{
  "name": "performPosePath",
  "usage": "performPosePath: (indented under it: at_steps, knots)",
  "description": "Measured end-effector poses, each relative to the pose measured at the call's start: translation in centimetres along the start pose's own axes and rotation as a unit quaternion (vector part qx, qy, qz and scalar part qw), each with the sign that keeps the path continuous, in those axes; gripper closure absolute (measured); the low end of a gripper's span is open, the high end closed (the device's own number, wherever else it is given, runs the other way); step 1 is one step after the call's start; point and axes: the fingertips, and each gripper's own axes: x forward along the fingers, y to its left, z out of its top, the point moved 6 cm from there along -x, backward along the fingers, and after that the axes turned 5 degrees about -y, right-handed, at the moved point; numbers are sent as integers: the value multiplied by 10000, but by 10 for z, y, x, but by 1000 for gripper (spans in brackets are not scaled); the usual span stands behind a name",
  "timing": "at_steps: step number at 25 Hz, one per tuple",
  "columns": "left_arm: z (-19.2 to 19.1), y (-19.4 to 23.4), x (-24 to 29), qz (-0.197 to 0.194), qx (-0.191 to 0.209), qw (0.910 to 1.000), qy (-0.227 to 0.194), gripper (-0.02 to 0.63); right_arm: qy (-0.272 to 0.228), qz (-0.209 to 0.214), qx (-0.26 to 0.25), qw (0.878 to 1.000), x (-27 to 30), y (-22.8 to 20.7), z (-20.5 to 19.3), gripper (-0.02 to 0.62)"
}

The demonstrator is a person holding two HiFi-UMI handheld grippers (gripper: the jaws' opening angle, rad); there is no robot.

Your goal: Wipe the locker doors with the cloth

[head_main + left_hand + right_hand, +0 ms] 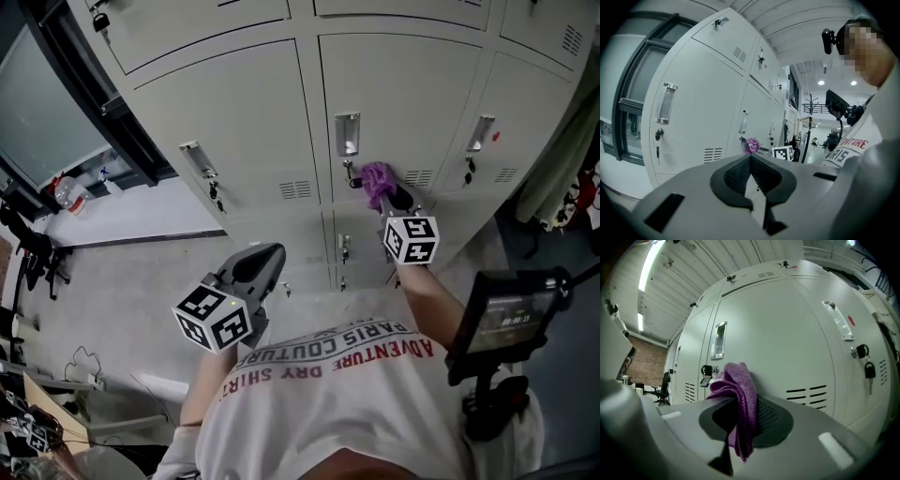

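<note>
A purple cloth (pixel 377 178) is bunched in my right gripper (pixel 389 195), which is shut on it. The cloth is pressed to the middle grey locker door (pixel 394 94), just right of the key lock (pixel 349 169) and below the recessed handle (pixel 347 134). In the right gripper view the cloth (pixel 736 380) hangs out of the right gripper (pixel 740 400) against the door (pixel 787 348), next to the keyed lock (pixel 707 371). My left gripper (pixel 267 255) is held back from the lockers, lower left. Its jaws (pixel 751 158) meet at the tips with nothing between them.
Neighbouring locker doors (pixel 234 122) carry handles and hanging keys (pixel 214 192), and smaller doors (pixel 345 248) sit below. A dark-framed window (pixel 47 112) with bottles (pixel 70 195) on its sill is left. A screen on a stand (pixel 511 314) is right.
</note>
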Motion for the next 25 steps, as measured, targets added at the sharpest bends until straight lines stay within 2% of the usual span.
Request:
performPosePath:
  at_steps: [8, 16, 21, 25]
  knots:
    - [-2, -12, 14, -238, 24, 9997, 56, 606, -93, -651, -82, 9978, -23, -56, 9, 541]
    - [-8, -15, 20, -398, -35, 9991, 131, 606, 60, -1207, -88, 9926, -39, -97, 8, 541]
    - [-11, -22, 10, -499, -83, 9986, 163, 605, -95, -895, 82, 9959, -62, -72, 29, 541]
    - [-24, -21, -4, -614, -154, 9979, 101, 606, -169, -251, 334, 9990, -93, -23, 54, 541]
